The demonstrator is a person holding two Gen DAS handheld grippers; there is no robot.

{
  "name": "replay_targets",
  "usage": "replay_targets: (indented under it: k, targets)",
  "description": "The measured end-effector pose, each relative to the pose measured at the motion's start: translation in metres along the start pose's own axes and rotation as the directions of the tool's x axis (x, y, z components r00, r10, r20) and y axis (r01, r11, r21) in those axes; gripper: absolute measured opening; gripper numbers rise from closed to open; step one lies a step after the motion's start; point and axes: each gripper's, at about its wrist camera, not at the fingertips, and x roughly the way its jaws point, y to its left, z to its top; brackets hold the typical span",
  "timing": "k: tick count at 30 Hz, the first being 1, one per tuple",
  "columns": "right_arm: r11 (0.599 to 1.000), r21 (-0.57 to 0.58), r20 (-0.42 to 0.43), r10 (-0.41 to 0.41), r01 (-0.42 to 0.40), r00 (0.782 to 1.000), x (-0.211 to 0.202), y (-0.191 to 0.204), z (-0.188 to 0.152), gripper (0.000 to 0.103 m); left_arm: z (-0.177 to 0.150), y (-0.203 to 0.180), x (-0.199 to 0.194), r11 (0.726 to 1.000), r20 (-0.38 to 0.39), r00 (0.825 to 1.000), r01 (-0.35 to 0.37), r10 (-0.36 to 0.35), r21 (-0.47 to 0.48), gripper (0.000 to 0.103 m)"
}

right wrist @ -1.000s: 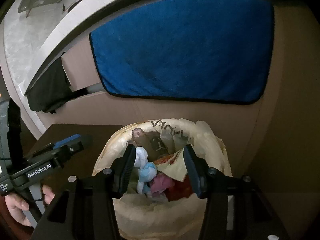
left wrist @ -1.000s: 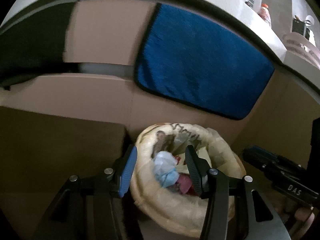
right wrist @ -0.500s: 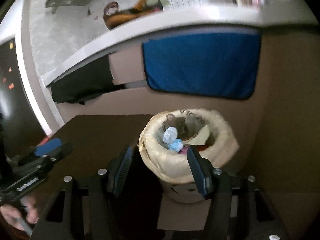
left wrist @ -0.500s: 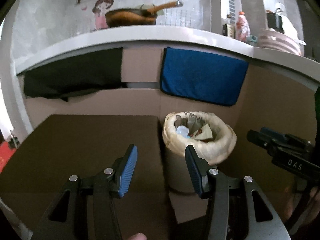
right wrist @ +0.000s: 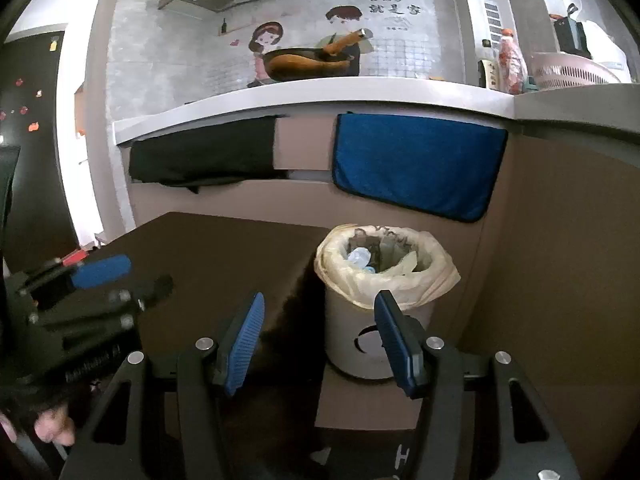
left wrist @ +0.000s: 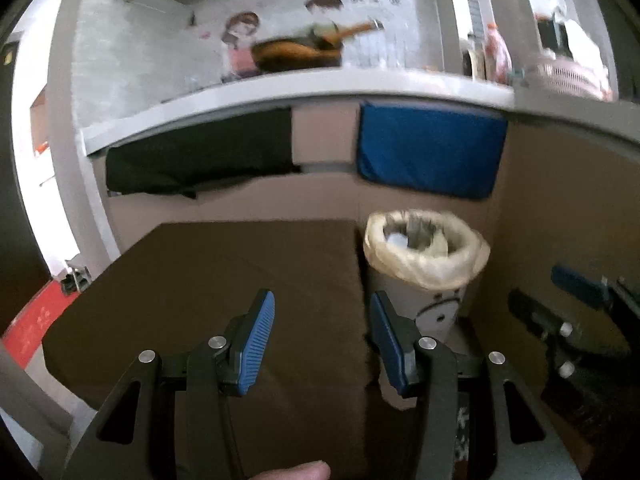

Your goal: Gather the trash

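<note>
both grippers have pulled back from the trash bin, which a second ago filled the space between their fingers and now stands farther off. at the left, the left gripper hangs over the dark brown table, jaws spread, nothing between them. the bin stands on the floor just beside the table's right edge, its pale bag folded over the rim and crumpled trash inside. the right gripper has just widened its jaws and grips nothing. a blue towel hangs from the counter behind.
</note>
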Motion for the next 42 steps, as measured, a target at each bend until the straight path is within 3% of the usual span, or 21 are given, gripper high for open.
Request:
replay_targets:
  k: [3, 42]
  targets:
    - [0.999, -0.009, 0.012, -0.038, 0.038, 0.999, -0.008, 0.004, -0.004, 0.055, 0.001, 0.002, -0.01, 1.0, 0.025, 1.0, -0.011, 0.012, -0.002, 0.051]
    - [0.999, 0.04, 0.012, -0.027, 0.026, 1.0, -0.017, 0.005, -0.004, 0.055, 0.001, 0.003, -0.013, 0.999, 0.01, 1.0, -0.024, 0.025, -0.021, 0.051]
